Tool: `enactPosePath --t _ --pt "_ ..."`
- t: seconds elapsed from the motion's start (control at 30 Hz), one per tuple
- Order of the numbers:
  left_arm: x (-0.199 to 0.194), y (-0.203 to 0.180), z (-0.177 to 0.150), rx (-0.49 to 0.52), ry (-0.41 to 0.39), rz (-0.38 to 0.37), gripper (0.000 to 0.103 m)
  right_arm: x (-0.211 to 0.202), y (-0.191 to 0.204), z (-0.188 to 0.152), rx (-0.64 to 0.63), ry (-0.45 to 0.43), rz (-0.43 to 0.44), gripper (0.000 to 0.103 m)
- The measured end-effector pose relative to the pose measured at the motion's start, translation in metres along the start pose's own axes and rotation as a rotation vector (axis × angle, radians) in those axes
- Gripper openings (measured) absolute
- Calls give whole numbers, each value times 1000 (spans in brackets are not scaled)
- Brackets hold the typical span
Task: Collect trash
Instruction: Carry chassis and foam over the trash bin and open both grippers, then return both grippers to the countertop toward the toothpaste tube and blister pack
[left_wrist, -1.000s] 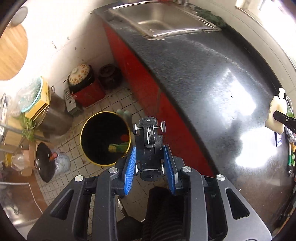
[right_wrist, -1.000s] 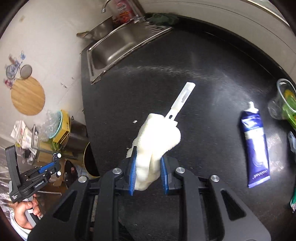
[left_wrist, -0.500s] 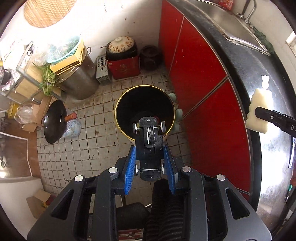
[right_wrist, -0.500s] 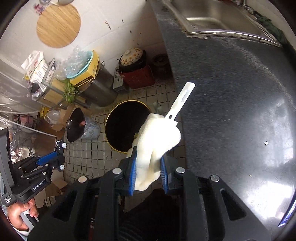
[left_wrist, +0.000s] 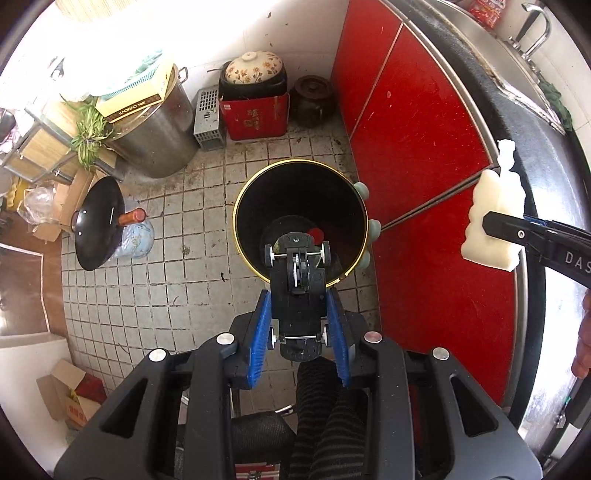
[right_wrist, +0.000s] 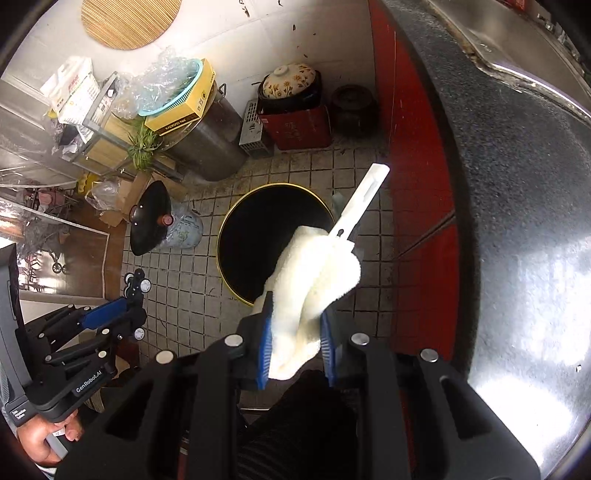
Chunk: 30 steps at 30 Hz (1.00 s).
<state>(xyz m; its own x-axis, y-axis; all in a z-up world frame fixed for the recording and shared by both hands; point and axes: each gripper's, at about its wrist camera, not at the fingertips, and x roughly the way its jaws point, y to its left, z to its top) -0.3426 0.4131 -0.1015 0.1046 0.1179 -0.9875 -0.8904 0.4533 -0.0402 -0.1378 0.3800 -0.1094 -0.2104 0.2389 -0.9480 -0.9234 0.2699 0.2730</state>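
Observation:
My left gripper (left_wrist: 298, 314) is shut on a black toy car (left_wrist: 297, 284), underside up, held above the near rim of a black trash bin with a yellow rim (left_wrist: 255, 192) on the tiled floor. My right gripper (right_wrist: 295, 325) is shut on a white sponge brush with a white plastic handle (right_wrist: 314, 273), held above the same bin (right_wrist: 236, 221). The sponge brush (left_wrist: 491, 221) also shows at the right of the left wrist view. The left gripper and car (right_wrist: 135, 288) show at the left of the right wrist view. Some trash lies in the bin's bottom.
Red cabinet doors (left_wrist: 424, 122) and a black counter (right_wrist: 517, 184) stand to the right of the bin. A steel pot (left_wrist: 155, 129), a red box with a flowered lid (left_wrist: 255, 110), a dark jar (left_wrist: 312, 99) and a black wok (left_wrist: 96, 221) stand on the floor.
Both grippers have swung off the counter and come over the floor bin. The bin now lies closer and more centred under the toy car and the sponge brush. Both grips unchanged.

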Motion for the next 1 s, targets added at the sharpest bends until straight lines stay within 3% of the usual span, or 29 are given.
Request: enactPosePath --t 0.23,0.6,0.63,0.67,0.7,0.73,0.77,0.83,1.0 --pt "45 13 10 -5 41 -13 30 52 11 21 -36 55 -1 23" --pt "92 21 25 -5 89 -58 30 97 14 47 -42 97 24 23" --pt "95 23 27 -6 96 -72 32 96 13 49 -36 84 33 30" --pt "94 25 30 -15 98 -90 46 94 13 52 -30 68 33 36" --pt "92 26 31 -28 86 -98 71 93 15 54 -24 51 32 53" --pt "87 28 34 -43 58 -95 81 86 14 57 -15 29 40 67" --pt "81 28 35 -50 31 -88 88 80 14 60 -7 11 48 72" --pt "71 28 39 -44 17 -108 88 56 12 64 10 -37 80 85" --pt "31 10 50 -27 -71 -26 95 -43 -4 61 65 -250 160 96"
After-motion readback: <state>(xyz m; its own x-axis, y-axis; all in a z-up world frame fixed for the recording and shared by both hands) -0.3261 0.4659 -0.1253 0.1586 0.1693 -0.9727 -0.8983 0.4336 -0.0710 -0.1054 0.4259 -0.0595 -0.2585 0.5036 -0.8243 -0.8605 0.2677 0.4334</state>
